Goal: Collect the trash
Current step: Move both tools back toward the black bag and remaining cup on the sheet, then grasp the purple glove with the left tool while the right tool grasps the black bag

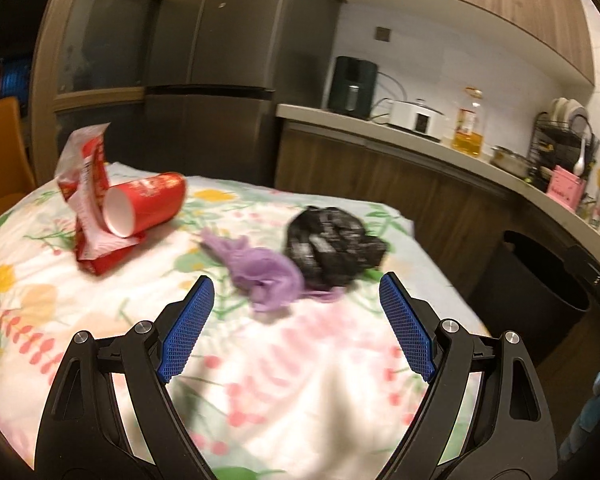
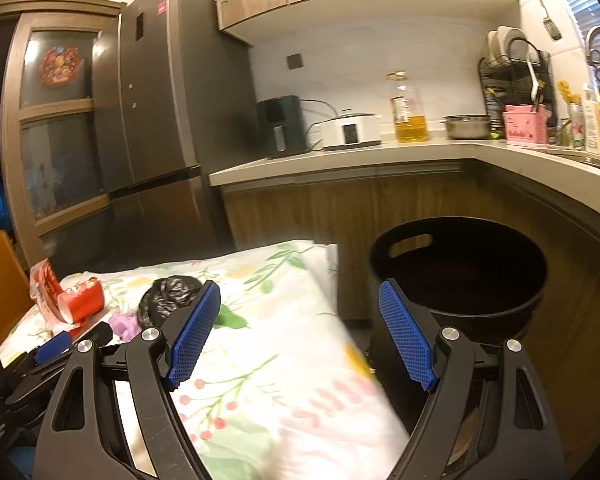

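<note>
On the floral tablecloth lie a red paper cup on its side, a red and white wrapper, a crumpled purple net and a crumpled black plastic bag. My left gripper is open and empty, just short of the purple net. My right gripper is open and empty over the table's right edge, with the black trash bin ahead to the right. The right wrist view also shows the cup, the black bag and the left gripper.
The bin stands on the floor between the table and the kitchen counter. The counter carries an air fryer, a cooker, an oil bottle and a dish rack. A fridge stands behind the table. An orange chair is at the left.
</note>
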A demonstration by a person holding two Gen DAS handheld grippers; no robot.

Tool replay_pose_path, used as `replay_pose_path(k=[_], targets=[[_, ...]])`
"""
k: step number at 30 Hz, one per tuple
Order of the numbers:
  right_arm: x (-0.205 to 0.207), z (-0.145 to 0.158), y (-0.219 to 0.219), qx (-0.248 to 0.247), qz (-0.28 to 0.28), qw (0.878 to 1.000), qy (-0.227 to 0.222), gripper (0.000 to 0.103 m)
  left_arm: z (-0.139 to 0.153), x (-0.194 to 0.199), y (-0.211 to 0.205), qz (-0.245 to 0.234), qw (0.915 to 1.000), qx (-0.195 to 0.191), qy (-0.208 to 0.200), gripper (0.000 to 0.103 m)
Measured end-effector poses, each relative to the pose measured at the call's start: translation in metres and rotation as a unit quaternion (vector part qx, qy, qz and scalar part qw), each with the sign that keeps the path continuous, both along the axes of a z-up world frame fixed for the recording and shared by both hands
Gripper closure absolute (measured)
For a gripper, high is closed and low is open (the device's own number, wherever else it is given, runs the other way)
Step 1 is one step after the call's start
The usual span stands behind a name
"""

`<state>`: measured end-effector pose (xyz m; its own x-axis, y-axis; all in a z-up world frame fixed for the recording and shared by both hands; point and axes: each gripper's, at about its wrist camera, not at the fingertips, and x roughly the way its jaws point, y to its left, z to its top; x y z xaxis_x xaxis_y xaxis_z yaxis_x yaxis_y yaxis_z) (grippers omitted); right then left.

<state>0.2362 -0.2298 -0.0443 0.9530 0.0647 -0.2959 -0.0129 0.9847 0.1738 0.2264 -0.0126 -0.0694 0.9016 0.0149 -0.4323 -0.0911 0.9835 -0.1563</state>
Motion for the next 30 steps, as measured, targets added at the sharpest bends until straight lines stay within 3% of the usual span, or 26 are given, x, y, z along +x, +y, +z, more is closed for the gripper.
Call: replay_pose_path(k=[13, 18, 24, 30], targets=[[0.051, -0.013, 0.060, -0.003, 0.052, 0.999, 0.013, 0.023, -0.014, 0.042, 0.033, 0.035, 0.9990, -0.002, 0.028, 0.021], [0.076, -0.023, 0.082, -0.007, 0.067, 0.997, 0.031, 0.024, -0.023, 0.063, 0.040, 0.039, 0.9974, -0.012, 0.059, 0.029], [0.098, -0.036, 0.105, -0.016, 0.085, 0.995, 0.052, 0.026, -0.041, 0.079, 0.049, 0.021, 0.9935, -0.041, 0.104, 0.058], [0.112, -0.043, 0.120, -0.021, 0.098, 0.992, 0.072, 0.032, -0.046, 0.078, 0.052, 0.002, 0.9927, -0.061, 0.104, 0.091]])
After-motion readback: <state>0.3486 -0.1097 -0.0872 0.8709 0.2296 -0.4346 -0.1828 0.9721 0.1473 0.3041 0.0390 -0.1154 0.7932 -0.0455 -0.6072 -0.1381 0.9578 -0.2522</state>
